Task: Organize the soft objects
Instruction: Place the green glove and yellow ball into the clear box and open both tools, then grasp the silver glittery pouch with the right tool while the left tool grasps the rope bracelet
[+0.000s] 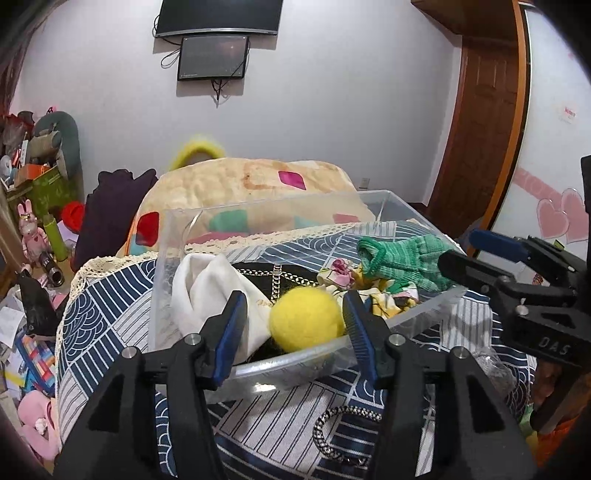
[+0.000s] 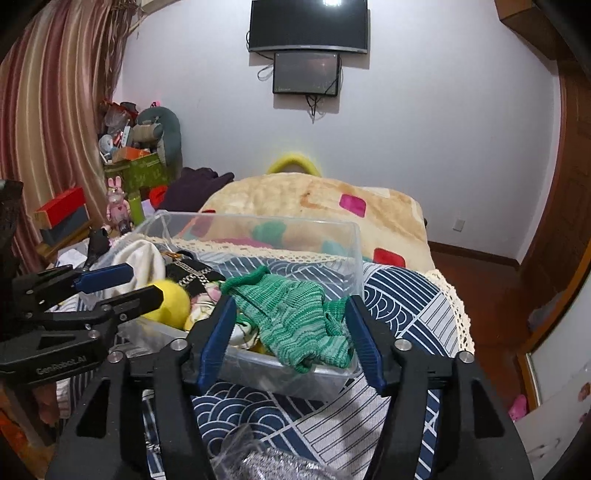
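Bed under my rig wears navy-and-white wave-pattern quilted cover [image 2: 406, 295] with cream lace edge; beige fleece blanket [image 1: 258, 177] heaped behind. White wall, two dark screens [image 2: 308, 26] mounted.

Clear rigid plastic bin [image 1: 406, 314] sits on cover. Inside: fuzzy yellow felt ball [image 1: 306, 319], white cloth [image 1: 207, 284], green ribbed knit glove [image 2: 291, 317] draped over near rim.

My left claw [image 1: 291, 332] spread wide around ball, right-hand pad looks to touch it. My right claw [image 2: 291, 339] wide, flanking glove.
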Demonstrator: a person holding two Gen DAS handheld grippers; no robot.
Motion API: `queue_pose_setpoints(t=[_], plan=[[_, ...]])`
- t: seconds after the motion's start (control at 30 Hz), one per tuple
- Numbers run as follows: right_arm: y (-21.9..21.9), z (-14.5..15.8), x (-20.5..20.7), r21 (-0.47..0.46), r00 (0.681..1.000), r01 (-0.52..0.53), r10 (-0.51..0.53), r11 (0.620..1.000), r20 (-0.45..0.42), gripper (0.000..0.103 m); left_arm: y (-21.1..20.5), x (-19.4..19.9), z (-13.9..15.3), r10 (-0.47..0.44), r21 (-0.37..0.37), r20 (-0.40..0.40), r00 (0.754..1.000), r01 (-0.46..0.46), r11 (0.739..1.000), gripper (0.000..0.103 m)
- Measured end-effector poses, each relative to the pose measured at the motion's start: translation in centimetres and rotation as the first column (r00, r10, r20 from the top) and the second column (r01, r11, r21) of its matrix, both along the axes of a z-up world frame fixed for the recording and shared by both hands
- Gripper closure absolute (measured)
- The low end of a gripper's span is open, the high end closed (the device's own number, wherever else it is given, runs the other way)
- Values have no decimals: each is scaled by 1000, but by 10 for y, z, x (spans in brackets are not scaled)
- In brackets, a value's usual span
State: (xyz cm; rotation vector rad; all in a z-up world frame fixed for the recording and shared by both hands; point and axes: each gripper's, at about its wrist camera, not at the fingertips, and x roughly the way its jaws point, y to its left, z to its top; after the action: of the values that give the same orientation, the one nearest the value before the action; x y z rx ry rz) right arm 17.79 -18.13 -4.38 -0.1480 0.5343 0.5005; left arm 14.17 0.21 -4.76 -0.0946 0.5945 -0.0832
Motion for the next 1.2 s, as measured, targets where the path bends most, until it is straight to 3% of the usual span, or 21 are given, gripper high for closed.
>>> queue_pose_setpoints(t=[0.13,0.2,0.27,0.5,0.57,0.63,0.97,1.2], plan=[[-5,11,-11,8,999,2,-2,1000,40,40,3,-11,11,-1,-6,29,1000,1,1000,38],[-7,14,-15,13,999,2,-2,1000,54,33,5,-18,19,-1,-9,44,999,2,1000,35],[-11,18,-21,23,997,2,-4,1000,75,18,6,-24,24,-9,-18,52,999,10,1000,30],[-18,16,-37,27,996,-6,4,1000,84,15,5,-49,27,-15,1,69,997,15,1000,15],[-22,10,-40,32,997,2,-4,999,73,8,4,-54,22,-22,8,60,998,22,1000,14],[-25,5,-42,38,998,9,-11,999,56,3,2,-58,17,-33,13,44,998,32,999,14],[-25,-35,-56,-19,999,22,-23,1000,-29,2,-2,-55,-29,-61,19,-77,995,62,998,15],[-34,-60,-58,-11,993,41,-42,999,-113,2,-6,-40,-50,-82,0,-145,986,83,997,41]])
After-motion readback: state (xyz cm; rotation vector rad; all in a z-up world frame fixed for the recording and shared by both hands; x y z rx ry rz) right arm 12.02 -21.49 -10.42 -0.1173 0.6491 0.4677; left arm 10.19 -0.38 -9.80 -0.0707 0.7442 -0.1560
